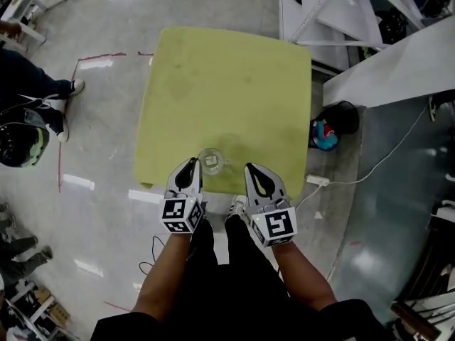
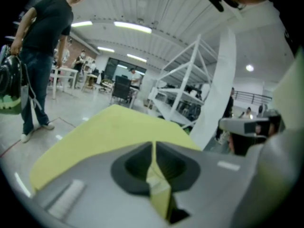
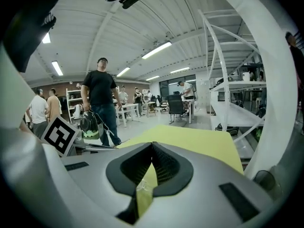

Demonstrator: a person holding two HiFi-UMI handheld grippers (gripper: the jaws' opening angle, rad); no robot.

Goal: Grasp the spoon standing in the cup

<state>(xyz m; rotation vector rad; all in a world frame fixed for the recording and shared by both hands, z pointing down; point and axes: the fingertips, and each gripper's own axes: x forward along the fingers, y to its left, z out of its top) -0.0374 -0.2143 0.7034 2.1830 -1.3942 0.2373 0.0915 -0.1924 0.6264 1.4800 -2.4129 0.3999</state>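
Note:
A clear glass cup (image 1: 211,161) stands near the front edge of the yellow-green table (image 1: 227,84). Something pale shows inside it; I cannot make out the spoon's shape. My left gripper (image 1: 192,164) sits just left of the cup, and my right gripper (image 1: 253,169) just right of it. Both are shut with nothing between their jaws. In the left gripper view the left gripper (image 2: 153,144) has its tips together, with only tabletop (image 2: 109,127) beyond. In the right gripper view the right gripper (image 3: 152,144) is the same, and a bit of clear glass (image 3: 142,184) shows through the gap.
A person in dark clothes (image 1: 28,91) with a helmet (image 1: 21,144) stands on the floor at the left. White shelving (image 1: 355,13) is at the back right. A black stool (image 1: 341,116), a blue-red object (image 1: 323,135) and a power strip (image 1: 317,180) lie right of the table.

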